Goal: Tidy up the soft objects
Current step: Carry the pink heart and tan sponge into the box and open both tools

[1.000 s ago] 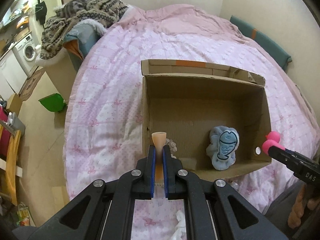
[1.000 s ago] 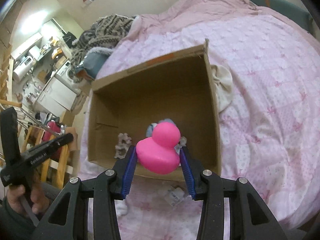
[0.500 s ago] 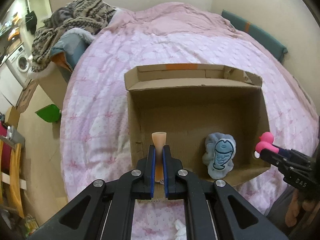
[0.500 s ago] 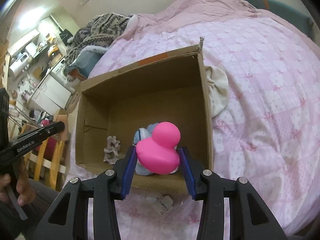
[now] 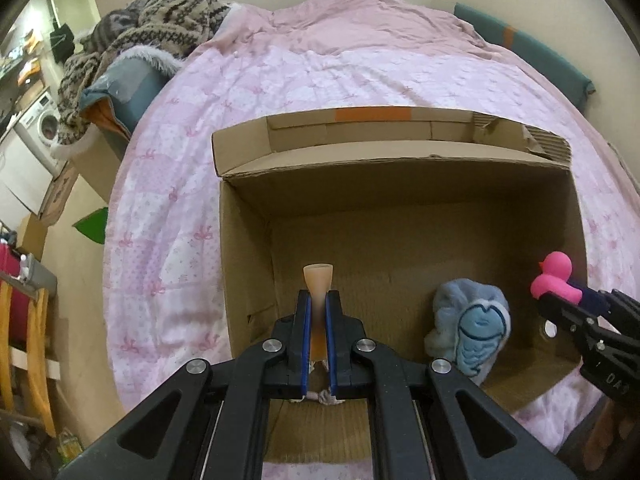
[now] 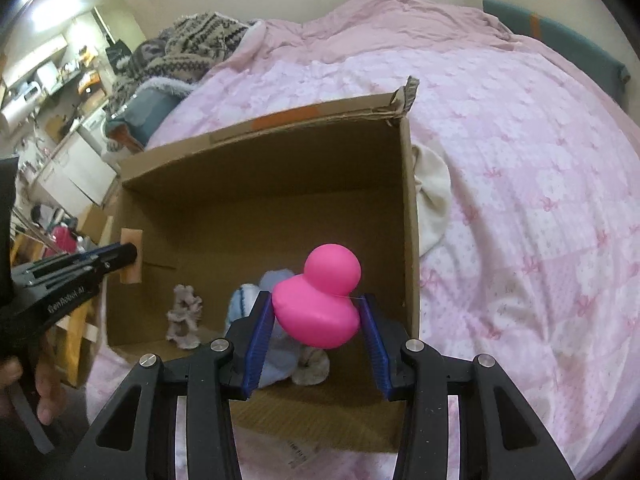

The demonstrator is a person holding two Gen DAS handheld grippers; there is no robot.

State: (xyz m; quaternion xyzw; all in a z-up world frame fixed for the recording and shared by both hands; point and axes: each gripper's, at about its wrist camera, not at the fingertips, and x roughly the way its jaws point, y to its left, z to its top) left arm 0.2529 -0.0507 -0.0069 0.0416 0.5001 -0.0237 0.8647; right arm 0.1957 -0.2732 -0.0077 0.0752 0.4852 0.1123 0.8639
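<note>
An open cardboard box (image 5: pixel 400 168) (image 6: pixel 264 152) lies on the pink bed. My left gripper (image 5: pixel 318 300) is shut on a flat orange soft piece (image 5: pixel 317 280) and holds it over the box's near left part; it also shows in the right wrist view (image 6: pixel 131 261). My right gripper (image 6: pixel 316 320) is shut on a pink duck (image 6: pixel 320 304) over the box's right side; the duck shows in the left wrist view (image 5: pixel 554 280). A blue fish plush (image 5: pixel 474 328) (image 6: pixel 248 300) and a small grey toy (image 6: pixel 185 316) lie in the box.
The pink quilt (image 5: pixel 320 80) spreads around the box. A cream cloth (image 6: pixel 432 200) lies by the box's right wall. A knitted blanket pile (image 5: pixel 152 28) sits at the bed's far left. A chair (image 5: pixel 28 352) and floor are to the left.
Both grippers have moved forward over the box, each holding its object. The box looms larger in both views.
</note>
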